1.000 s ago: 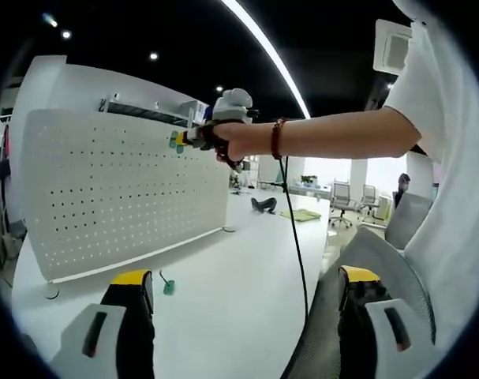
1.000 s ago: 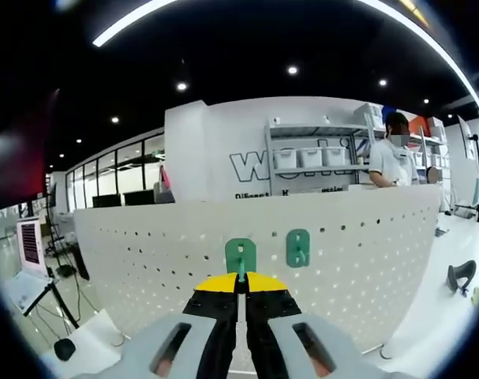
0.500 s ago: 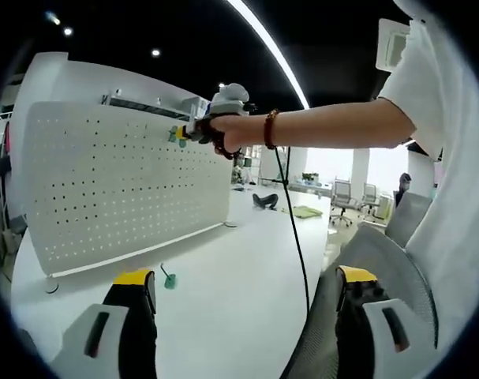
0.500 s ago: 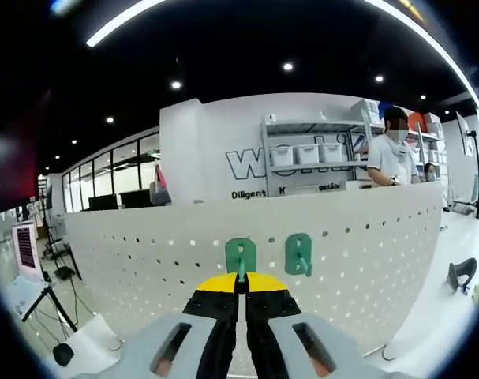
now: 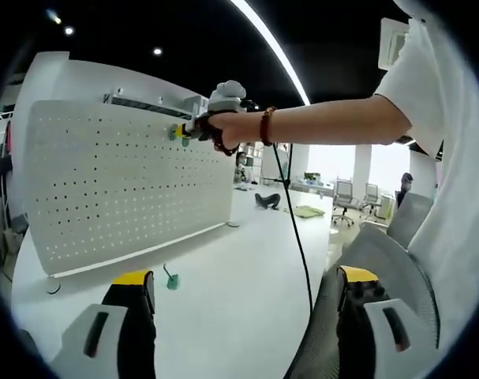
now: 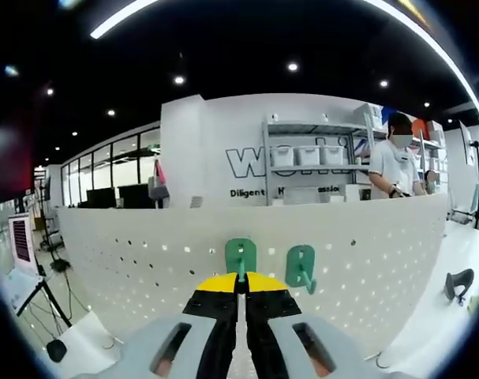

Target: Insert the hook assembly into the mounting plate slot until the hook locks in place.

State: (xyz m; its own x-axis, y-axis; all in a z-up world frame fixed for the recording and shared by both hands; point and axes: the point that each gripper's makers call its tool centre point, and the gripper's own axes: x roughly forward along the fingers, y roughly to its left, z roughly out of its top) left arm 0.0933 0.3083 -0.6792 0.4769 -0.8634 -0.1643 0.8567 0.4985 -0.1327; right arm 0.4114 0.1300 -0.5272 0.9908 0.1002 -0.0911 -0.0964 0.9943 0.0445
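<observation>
A white pegboard plate [image 5: 121, 185] stands upright on the white table [image 5: 239, 284]. In the right gripper view my right gripper [image 6: 241, 286] is shut on a green hook [image 6: 240, 256], held against the pegboard [image 6: 144, 260] near its top edge. A second green hook [image 6: 301, 267] hangs on the board just to its right. In the left gripper view the right gripper [image 5: 193, 129], held by a person's hand, sits high at the board's top with green hooks [image 5: 177, 133] at its tip. My left gripper [image 5: 243, 296] hovers open over the table. A loose green hook [image 5: 170, 279] lies on the table.
A black cable [image 5: 296, 237] hangs from the right gripper down to the table's edge. A grey chair back [image 5: 381, 268] is at the right. A dark object [image 5: 264, 201] lies on the far table. A person [image 6: 393, 162] stands behind the board by shelves.
The right hand has lifted slightly along the board's top. In the right gripper view the hanging hook has shifted a little lower and the background has slid. The left gripper stays open.
</observation>
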